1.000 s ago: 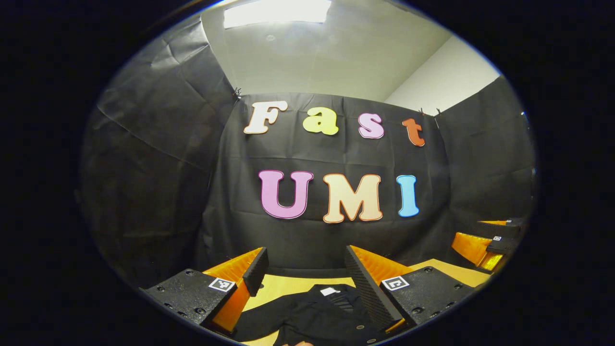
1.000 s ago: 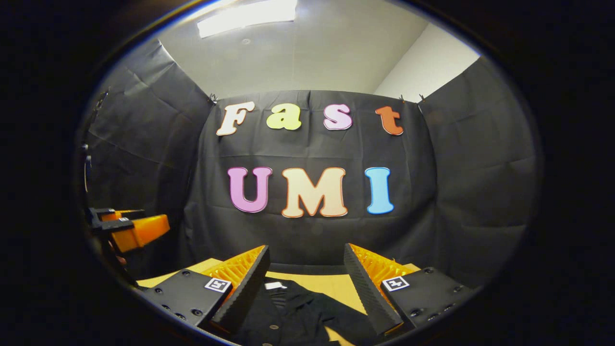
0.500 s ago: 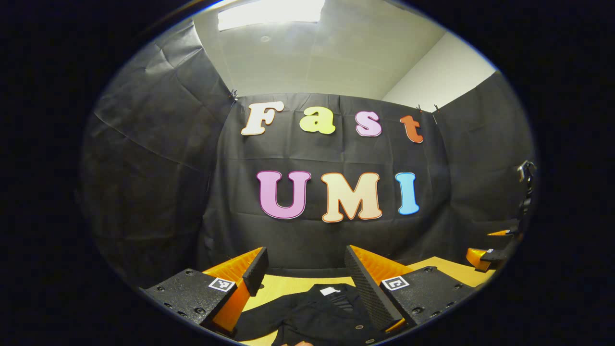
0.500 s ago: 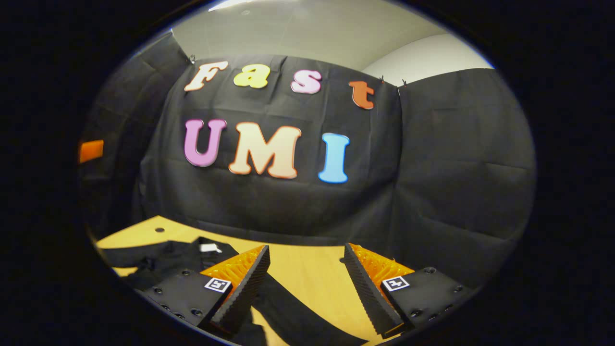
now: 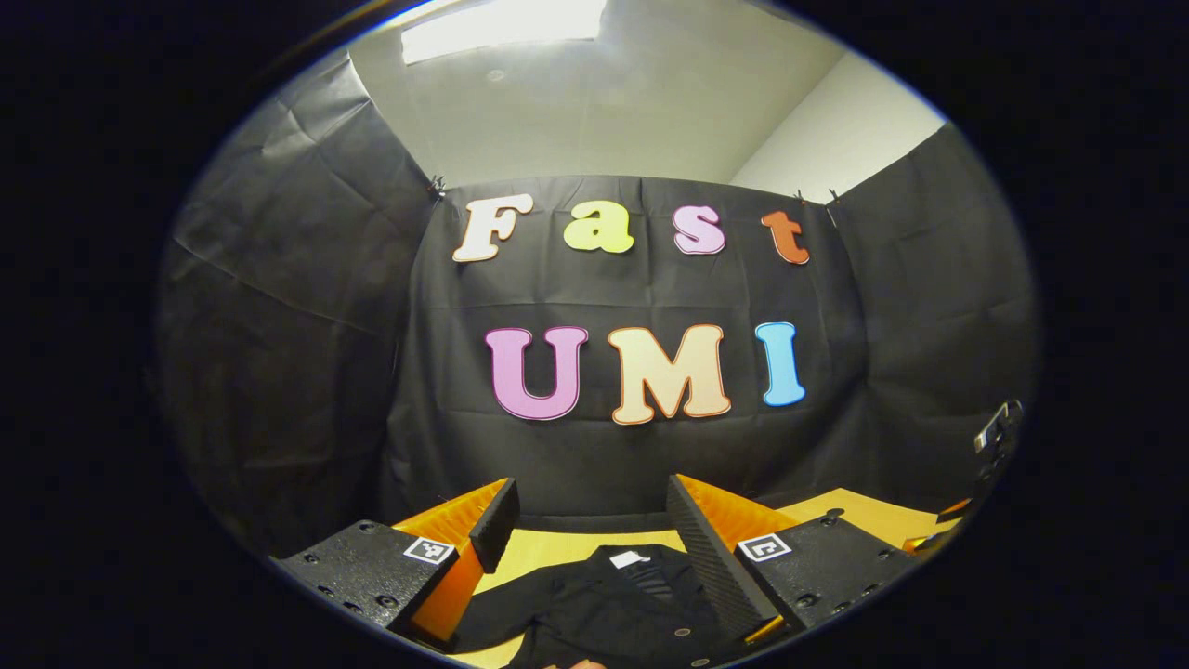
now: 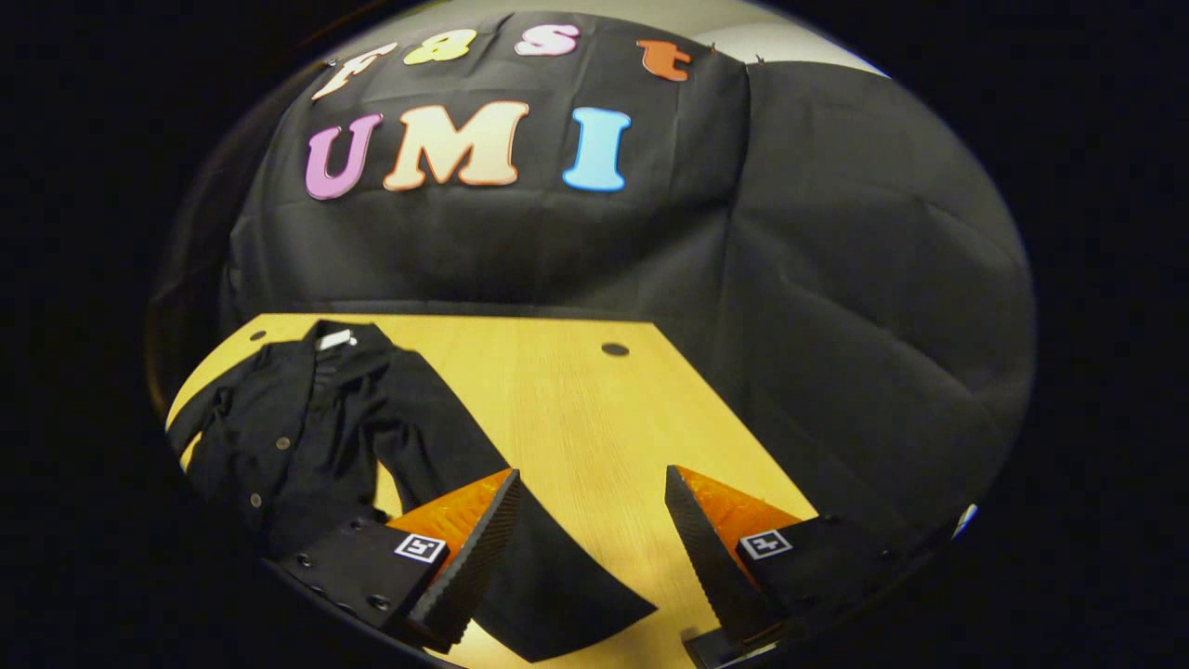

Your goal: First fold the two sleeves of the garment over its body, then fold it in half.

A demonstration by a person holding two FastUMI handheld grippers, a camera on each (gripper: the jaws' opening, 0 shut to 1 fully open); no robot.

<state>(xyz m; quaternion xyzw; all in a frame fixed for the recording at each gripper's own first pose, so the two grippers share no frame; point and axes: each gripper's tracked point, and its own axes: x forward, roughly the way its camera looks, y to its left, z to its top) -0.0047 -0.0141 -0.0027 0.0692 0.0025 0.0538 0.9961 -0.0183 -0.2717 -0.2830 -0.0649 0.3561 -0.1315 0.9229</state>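
Observation:
A black button-up garment lies on the wooden table, its collar with a white label toward the back wall. One long sleeve runs out to the lower right and ends between the fingers of my right gripper, which is open and hovering above the cuff. The other sleeve is bunched at the garment's left side. In the left gripper view the collar end of the garment lies low under my left gripper, which is open and holds nothing.
The black cloth wall rings the table on the back and both sides. A small round hole sits in the tabletop near its back edge. Bare wood stretches to the right of the garment.
My right gripper has swung right and tipped down, from facing the wall over the collar to looking down at the outstretched sleeve. The left gripper has barely shifted. Both stay open.

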